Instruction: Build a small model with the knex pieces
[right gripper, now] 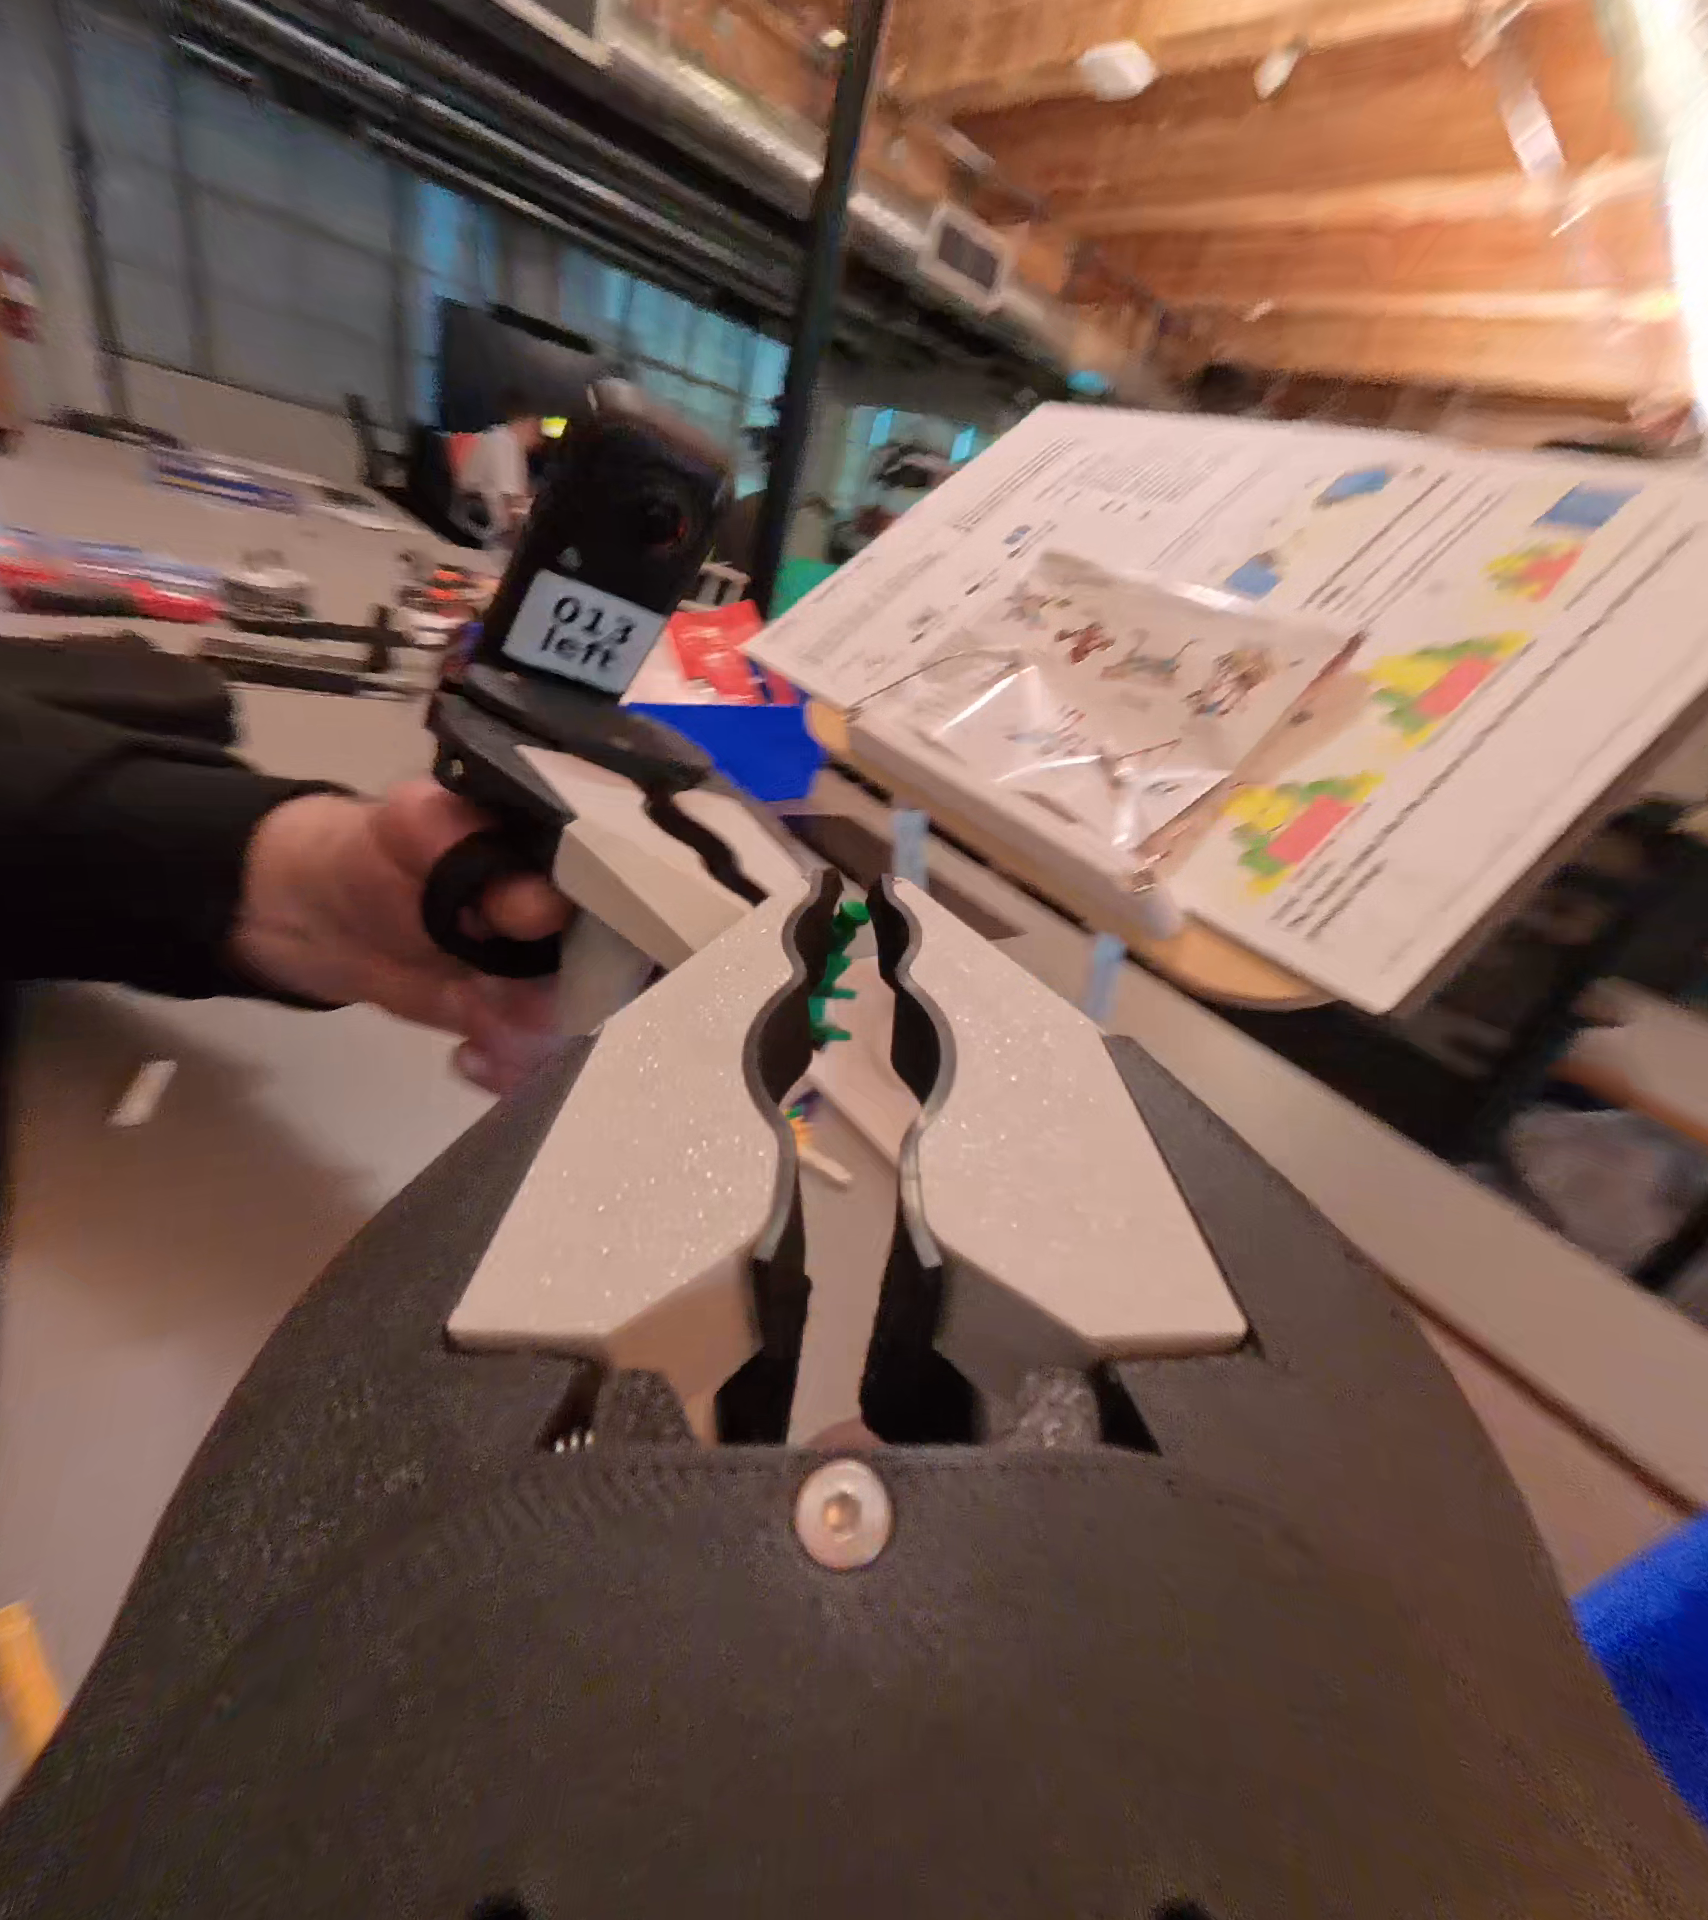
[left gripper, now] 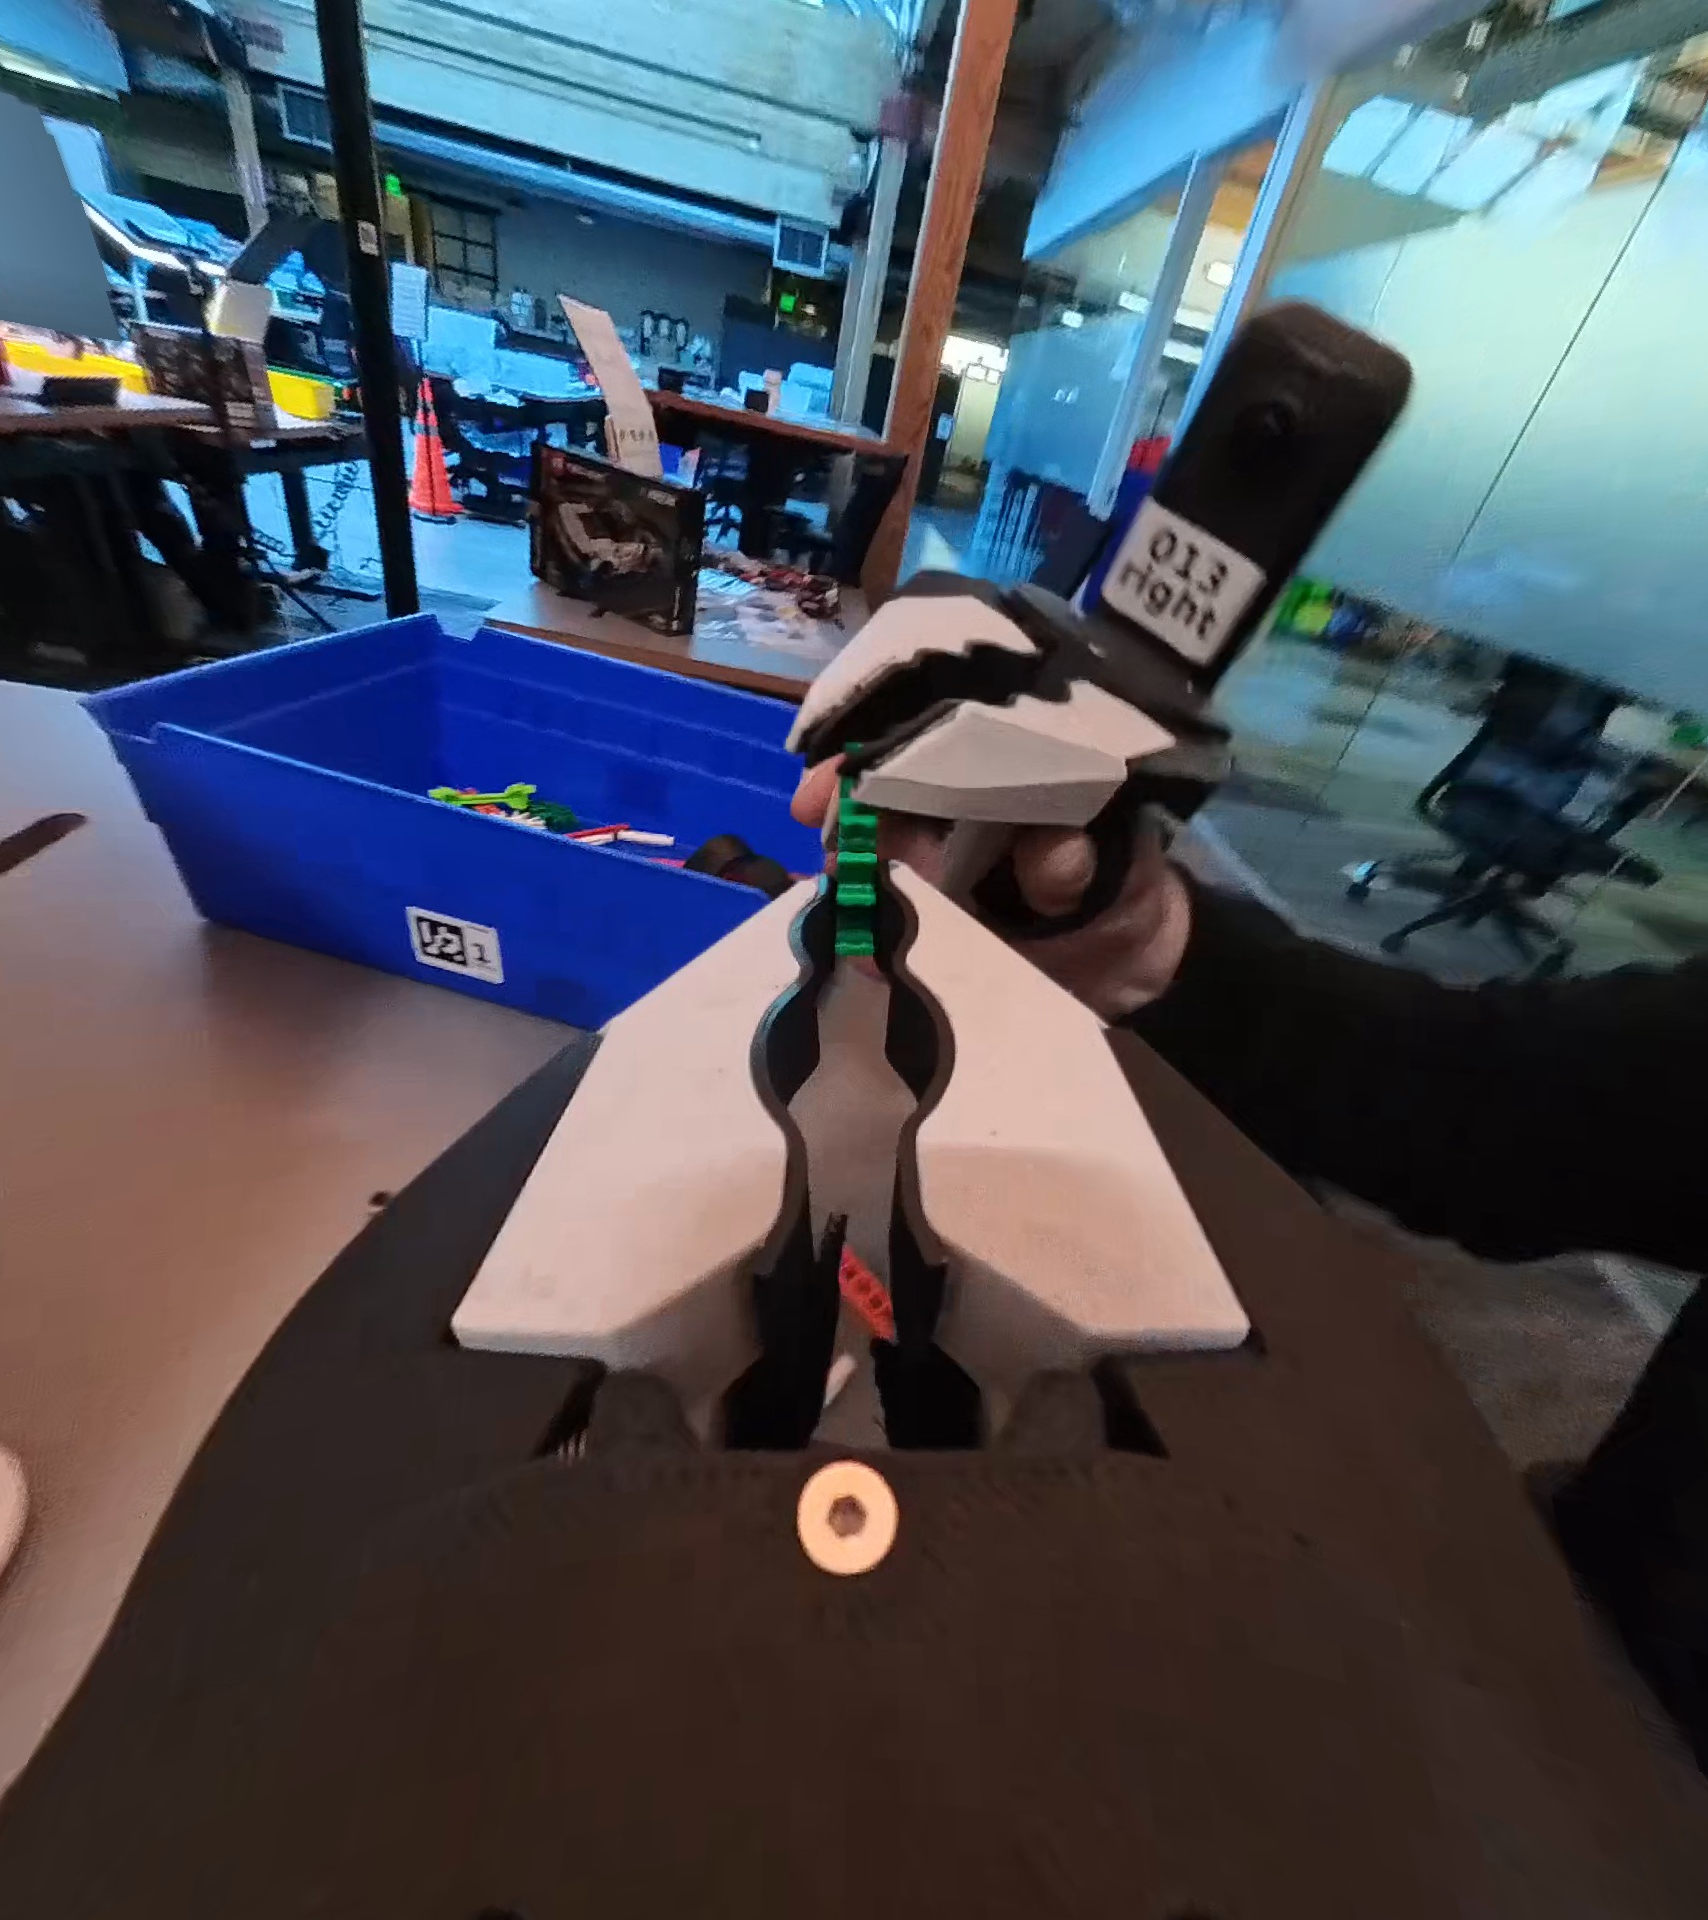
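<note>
A green toothed plastic piece (left gripper: pixel 855 842) is held upright in the air between both grippers. My left gripper (left gripper: pixel 855 899) is shut on its lower end. My right gripper (left gripper: pixel 834 753) comes in from the right, held by a hand in a black sleeve, and is shut on its upper end. In the right wrist view the green piece (right gripper: pixel 837 971) sits between the tips of my right gripper (right gripper: pixel 850 894). The left gripper's fingers (right gripper: pixel 642 831) reach in from the left, and their tips are hidden behind my right finger.
A blue bin (left gripper: pixel 310 831) with several small coloured pieces stands on the grey table (left gripper: pixel 102 1091) to the left. A small red piece (left gripper: pixel 865 1288) lies below the grippers. A tilted board with an instruction sheet and a plastic bag (right gripper: pixel 1245 665) stands to the right. A black pole (left gripper: pixel 367 312) rises behind the bin. The grippers are tip to tip, or close to it.
</note>
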`<control>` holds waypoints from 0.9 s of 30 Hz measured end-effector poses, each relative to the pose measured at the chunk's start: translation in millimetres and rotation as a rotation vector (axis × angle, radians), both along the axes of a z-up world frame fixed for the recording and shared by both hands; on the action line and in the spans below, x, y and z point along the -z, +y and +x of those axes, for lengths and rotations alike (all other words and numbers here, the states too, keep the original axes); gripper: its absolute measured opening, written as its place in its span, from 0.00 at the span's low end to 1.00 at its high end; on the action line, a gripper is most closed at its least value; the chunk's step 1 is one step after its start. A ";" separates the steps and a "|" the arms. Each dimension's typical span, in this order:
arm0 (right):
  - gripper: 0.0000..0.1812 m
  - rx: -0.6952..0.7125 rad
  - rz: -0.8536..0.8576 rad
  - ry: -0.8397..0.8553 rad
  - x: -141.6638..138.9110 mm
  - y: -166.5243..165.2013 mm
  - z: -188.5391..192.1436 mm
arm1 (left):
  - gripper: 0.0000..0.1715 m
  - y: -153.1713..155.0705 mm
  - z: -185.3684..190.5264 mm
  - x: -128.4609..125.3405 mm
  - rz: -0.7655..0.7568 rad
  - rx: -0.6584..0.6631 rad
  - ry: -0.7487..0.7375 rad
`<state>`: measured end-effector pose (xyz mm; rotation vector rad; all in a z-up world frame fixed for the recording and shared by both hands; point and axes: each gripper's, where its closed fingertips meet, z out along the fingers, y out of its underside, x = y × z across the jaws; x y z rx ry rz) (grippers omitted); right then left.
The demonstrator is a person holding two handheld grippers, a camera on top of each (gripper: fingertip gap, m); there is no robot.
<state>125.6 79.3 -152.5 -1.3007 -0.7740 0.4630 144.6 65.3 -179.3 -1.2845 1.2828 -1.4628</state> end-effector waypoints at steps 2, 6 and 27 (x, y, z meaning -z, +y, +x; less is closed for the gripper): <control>0.08 -0.049 -0.040 -0.065 10.9 -6.8 -1.9 | 0.02 1.6 -2.9 6.6 0.173 -0.032 0.046; 0.04 -0.020 -0.018 -0.220 24.7 -10.1 -0.6 | 0.02 7.0 -12.0 12.8 0.399 -0.057 0.159; 0.02 0.012 0.027 -0.575 68.9 -10.3 -20.5 | 0.02 9.7 -29.9 56.4 0.980 -0.049 0.516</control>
